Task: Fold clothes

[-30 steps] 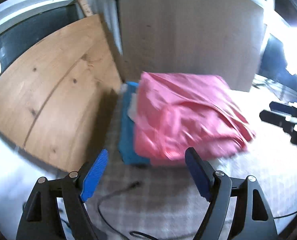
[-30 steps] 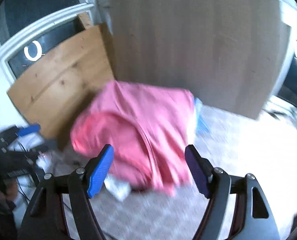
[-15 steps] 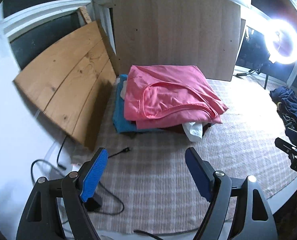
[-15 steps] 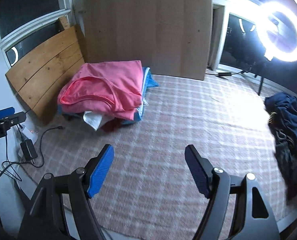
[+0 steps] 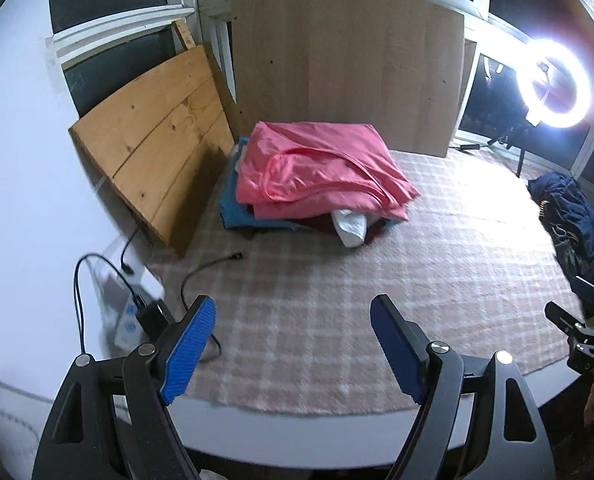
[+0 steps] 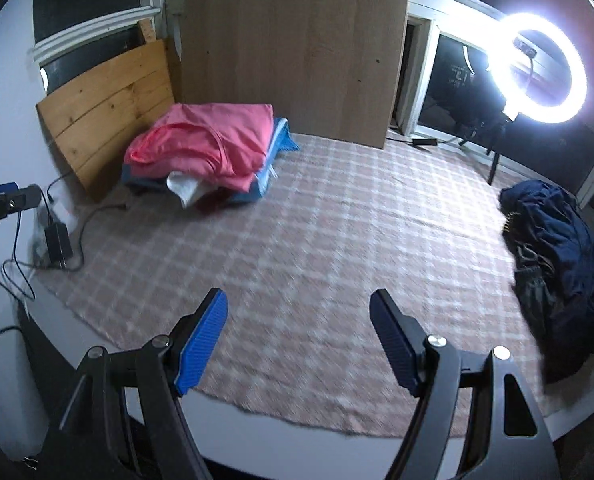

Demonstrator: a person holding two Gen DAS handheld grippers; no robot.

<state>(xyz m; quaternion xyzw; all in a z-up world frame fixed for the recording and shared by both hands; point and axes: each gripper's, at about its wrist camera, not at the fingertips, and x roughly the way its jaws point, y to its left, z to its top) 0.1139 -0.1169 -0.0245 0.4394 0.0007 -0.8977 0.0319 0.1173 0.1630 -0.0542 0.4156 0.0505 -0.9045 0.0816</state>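
Note:
A folded pink garment point(image 5: 321, 168) point(image 6: 209, 146) tops a stack of folded clothes at the far left of the checked mat point(image 5: 317, 288) point(image 6: 317, 248); blue, white and dark red pieces show under it. A crumpled dark blue garment point(image 5: 577, 216) point(image 6: 557, 264) lies at the mat's right edge. My left gripper point(image 5: 291, 346) is open and empty over the mat's near edge. My right gripper point(image 6: 299, 338) is open and empty too, well short of both piles. The right gripper's tips point(image 5: 577, 320) show at the right of the left wrist view.
Two wooden boards point(image 5: 157, 148) point(image 6: 293, 56) lean against the windows behind the stack. A lit ring light point(image 5: 553, 80) point(image 6: 537, 68) stands at the back right. A charger and cables point(image 5: 145, 308) point(image 6: 57, 240) lie off the mat's left side.
Both grippers have pulled back from the pink stack, which now looks smaller and farther off. The ring light and the dark blue garment have come into view. Both stay open.

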